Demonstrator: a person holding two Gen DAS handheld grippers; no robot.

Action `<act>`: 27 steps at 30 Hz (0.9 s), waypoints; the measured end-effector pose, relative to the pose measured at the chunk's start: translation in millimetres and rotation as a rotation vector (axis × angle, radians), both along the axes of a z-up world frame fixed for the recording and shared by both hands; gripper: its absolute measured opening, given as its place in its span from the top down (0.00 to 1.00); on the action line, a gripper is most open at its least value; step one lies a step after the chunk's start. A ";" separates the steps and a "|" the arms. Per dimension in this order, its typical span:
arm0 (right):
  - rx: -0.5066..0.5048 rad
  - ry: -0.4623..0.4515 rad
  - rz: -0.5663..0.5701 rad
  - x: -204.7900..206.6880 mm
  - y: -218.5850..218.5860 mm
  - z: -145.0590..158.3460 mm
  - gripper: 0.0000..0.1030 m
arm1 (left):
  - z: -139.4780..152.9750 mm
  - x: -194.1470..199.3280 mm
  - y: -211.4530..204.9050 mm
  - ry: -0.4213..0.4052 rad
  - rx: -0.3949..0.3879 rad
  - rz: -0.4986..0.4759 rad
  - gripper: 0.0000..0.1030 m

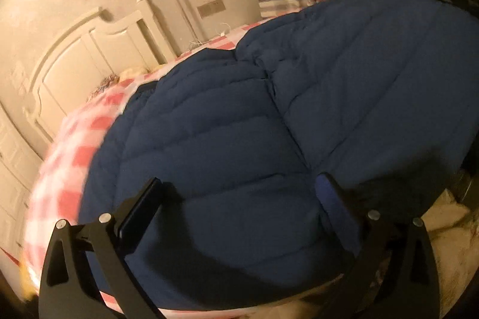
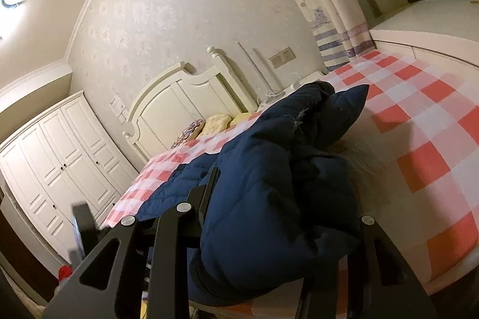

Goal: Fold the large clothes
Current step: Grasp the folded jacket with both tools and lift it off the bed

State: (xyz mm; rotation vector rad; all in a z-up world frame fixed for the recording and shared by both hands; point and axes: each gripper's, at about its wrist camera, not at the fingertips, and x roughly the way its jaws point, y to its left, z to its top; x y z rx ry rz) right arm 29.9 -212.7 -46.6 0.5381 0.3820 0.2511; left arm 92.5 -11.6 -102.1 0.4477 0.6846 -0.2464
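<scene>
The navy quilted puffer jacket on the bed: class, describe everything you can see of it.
The navy quilted puffer jacket looks padded, with stitched channels and a centre seam. It lies spread over the red-and-white checked bedspread. One bunched part is lifted, clamped in the right gripper, a corner sticking up. The open left gripper hovers over its near edge; contact unclear.

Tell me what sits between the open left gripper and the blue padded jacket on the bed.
Nothing visible does. The left gripper hangs with its jaws apart just over the blue padded jacket, which lies on the red checked bedcover. Only air shows between the fingers and the cloth. The right gripper is already shut on a bunched part of the jacket.
</scene>
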 end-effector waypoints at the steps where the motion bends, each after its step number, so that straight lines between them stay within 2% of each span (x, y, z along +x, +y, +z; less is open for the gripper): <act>1: -0.011 -0.004 0.001 -0.1 1.8 2.3 0.58 | 1.6 4.5 2.7 0.028 -0.022 0.003 0.02; 7: -0.085 -0.023 0.007 1.7 17.5 21.4 0.58 | 1.7 10.1 11.0 0.057 -0.058 -0.014 0.02; 10: -0.132 -0.029 0.008 5.1 27.9 31.3 0.58 | 12.5 5.6 26.1 0.085 -0.159 -0.023 0.02; 12: -0.208 -0.045 0.018 8.2 43.6 43.3 0.58 | 33.4 8.9 57.8 0.109 -0.377 -0.035 0.02; 14: -0.303 -0.064 0.030 12.3 64.8 55.0 0.58 | 51.5 32.6 103.1 0.213 -0.678 -0.034 0.02; 15: -0.377 -0.083 0.049 15.7 85.1 64.4 0.58 | 54.9 39.1 113.1 0.246 -0.759 -0.037 0.02; 16: -0.441 -0.105 0.076 19.0 104.9 72.0 0.58 | 59.0 56.0 129.6 0.306 -0.872 -0.058 0.02; 17: -0.489 -0.121 0.100 20.9 120.6 76.7 0.58 | 61.5 73.5 140.7 0.365 -0.950 -0.099 0.02; 19: -0.656 -0.161 0.176 27.9 175.2 85.0 0.58 | 61.1 103.9 156.6 0.462 -1.061 -0.162 0.02; 22: -0.892 -0.189 0.292 35.3 253.6 74.7 0.58 | 54.3 137.5 175.9 0.561 -1.186 -0.180 0.02; 23: -0.964 -0.181 0.324 37.6 273.6 67.0 0.58 | 51.4 145.0 180.8 0.589 -1.224 -0.193 0.02; 24: -1.092 -0.149 0.386 42.4 307.2 48.4 0.58 | 45.4 152.2 189.1 0.613 -1.258 -0.188 0.02; 25: -1.161 -0.129 0.422 45.1 325.9 34.5 0.58 | 40.8 154.2 196.0 0.615 -1.268 -0.166 0.02; 27: -1.223 -0.097 0.481 51.4 351.5 9.3 0.58 | 30.9 157.2 206.0 0.624 -1.291 -0.156 0.02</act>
